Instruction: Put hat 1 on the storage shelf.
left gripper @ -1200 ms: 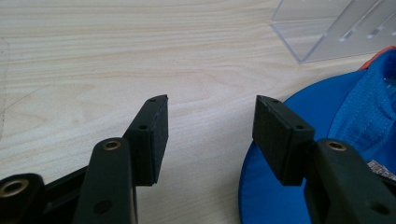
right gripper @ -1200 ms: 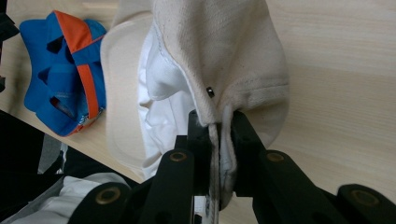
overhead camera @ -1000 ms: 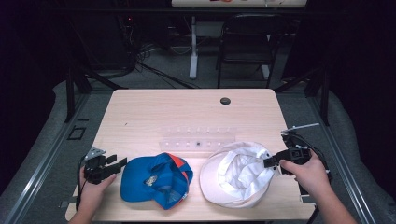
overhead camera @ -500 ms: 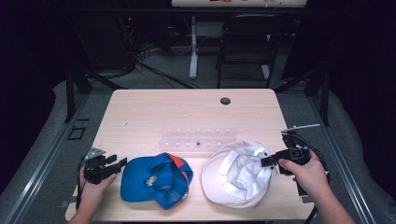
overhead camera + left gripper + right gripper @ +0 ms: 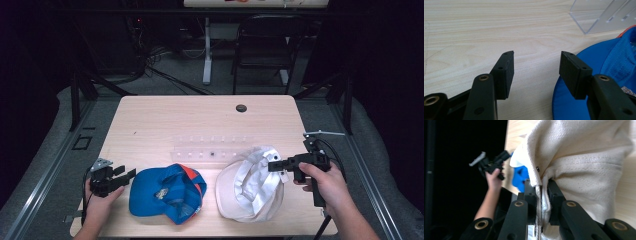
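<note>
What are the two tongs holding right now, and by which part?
The right tongs are shut on the white cap, pinching its fabric edge. The left tongs stand open beside the blue cap and hold nothing.

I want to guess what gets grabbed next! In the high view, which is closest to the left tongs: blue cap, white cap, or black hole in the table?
1. Blue cap, right beside them.
2. White cap, farther right.
3. Black hole, far side.

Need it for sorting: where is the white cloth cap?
High view: white cloth cap lies front right on the table, right of the blue cap, pinched by the right tongs.
</note>
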Demonstrator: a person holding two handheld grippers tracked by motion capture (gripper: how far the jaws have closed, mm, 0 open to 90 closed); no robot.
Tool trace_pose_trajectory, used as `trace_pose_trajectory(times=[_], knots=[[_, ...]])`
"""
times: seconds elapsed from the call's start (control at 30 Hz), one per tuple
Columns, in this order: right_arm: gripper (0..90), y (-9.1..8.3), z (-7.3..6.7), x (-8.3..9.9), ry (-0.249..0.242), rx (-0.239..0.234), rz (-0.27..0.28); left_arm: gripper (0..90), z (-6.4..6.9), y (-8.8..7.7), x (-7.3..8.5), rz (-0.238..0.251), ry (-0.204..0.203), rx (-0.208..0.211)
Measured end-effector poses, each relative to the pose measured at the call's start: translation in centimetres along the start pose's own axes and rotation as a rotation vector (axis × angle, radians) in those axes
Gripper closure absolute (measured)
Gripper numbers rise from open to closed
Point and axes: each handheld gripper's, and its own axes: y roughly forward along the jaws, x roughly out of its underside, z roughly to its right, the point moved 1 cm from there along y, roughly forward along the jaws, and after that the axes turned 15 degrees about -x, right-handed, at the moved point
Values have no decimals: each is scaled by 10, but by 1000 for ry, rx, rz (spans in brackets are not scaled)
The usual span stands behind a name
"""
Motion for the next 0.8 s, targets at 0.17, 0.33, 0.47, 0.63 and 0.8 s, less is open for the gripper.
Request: trace_pose_trajectory(times=[0.17, 0.33, 0.47, 0.63, 0.8], knots=[[813, 9, -12, 1, 19, -62, 10, 463, 0, 0, 0, 3, -2, -1], [813, 11, -16, -1, 21, -81, 29, 463, -1, -1, 0, 15, -13, -2], [813, 12, -24, -2, 22, -109, 39, 463, -1, -1, 0, 6, -7, 0], [813, 10, -37, -7, 12, -128, 64, 463, 0, -1, 0, 6, -5, 0], [813, 3, -52, -15, -5, -139, 100, 463, -1, -1, 0, 6, -7, 2]])
